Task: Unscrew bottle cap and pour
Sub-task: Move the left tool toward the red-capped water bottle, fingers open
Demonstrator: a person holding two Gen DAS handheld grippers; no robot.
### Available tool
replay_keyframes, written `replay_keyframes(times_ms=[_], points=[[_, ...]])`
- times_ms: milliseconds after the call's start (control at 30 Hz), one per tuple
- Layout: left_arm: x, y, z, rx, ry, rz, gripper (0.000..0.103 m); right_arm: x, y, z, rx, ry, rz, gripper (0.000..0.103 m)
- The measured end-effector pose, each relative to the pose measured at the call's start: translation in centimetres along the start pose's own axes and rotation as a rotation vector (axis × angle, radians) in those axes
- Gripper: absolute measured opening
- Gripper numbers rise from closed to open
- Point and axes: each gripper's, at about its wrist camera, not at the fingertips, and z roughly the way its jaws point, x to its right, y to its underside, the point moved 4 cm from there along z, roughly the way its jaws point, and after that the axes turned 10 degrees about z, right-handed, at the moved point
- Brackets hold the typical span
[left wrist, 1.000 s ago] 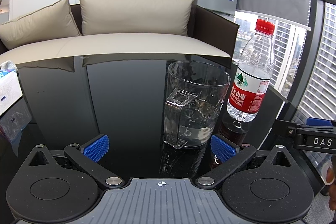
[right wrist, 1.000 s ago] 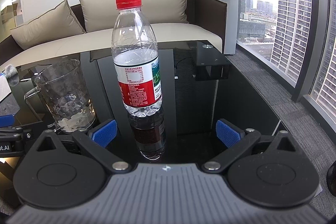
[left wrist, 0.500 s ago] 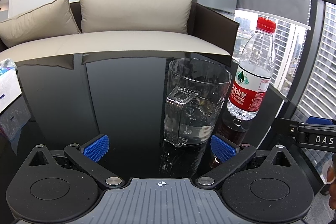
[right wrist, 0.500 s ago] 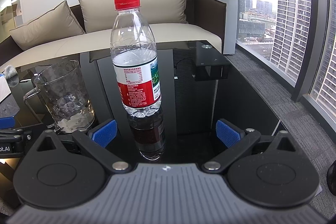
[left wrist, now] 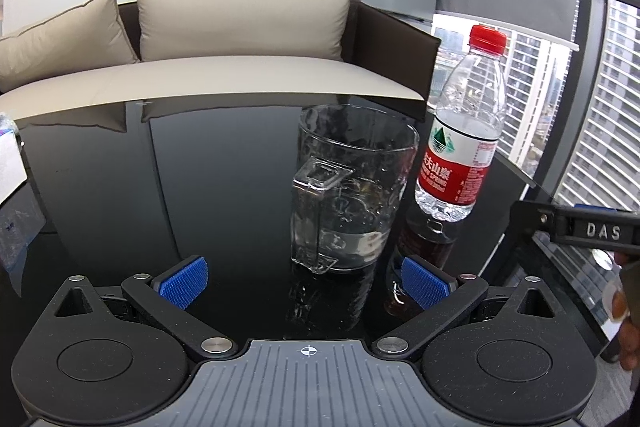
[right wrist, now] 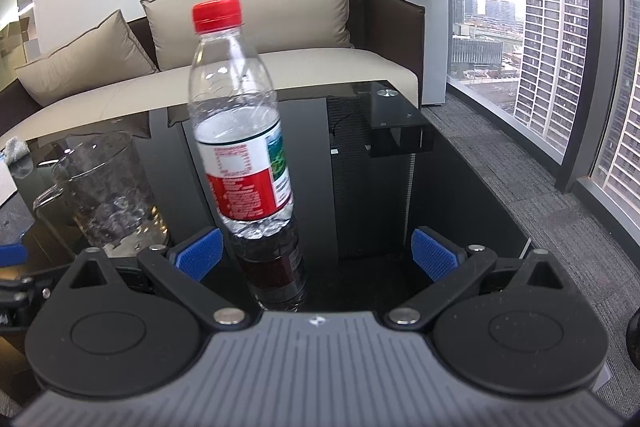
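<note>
Red-capped bottle (right wrist: 240, 147) upright on black table (left wrist: 224, 163), ahead of right gripper (right wrist: 318, 255), nearer its left pad | glass mug (left wrist: 348, 187) just beside | left gripper (left wrist: 302, 279) wide open, empty | right wide open, empty

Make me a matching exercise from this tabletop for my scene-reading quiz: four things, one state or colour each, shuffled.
Things:
1. clear plastic water bottle
2. round red screw cap
3. clear glass handled mug
4. right claw

States:
A. open, holding nothing
B. left of the bottle in the right wrist view
C. still screwed on
D. upright, red-and-white label

Pairs: 1-D, 2-C, 3-B, 4-A
</note>
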Motion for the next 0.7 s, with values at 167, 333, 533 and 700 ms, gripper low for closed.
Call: replay_keyframes(times_ms=[167,333,533,700], points=[[0.8,-0.1,-0.1,0.008,0.035,0.009,0.102,1.2,-0.6,0.1,0.021,0.025,0.001,0.103],[2.5,-0.5,-0.2,0.019,0.08,0.022,0.102,2.5,-1.2,0.1,0.043,0.059,0.011,0.103],[4.9,-1.3,0.2,0.035,0.117,0.042,0.102,4.0,-1.7,0.0,0.046,0.061,0.055,0.103],[6.8,-2.0,1.1,0.041,0.141,0.057,0.102,5.2,-2.1,-0.3,0.056,0.072,0.089,0.103]])
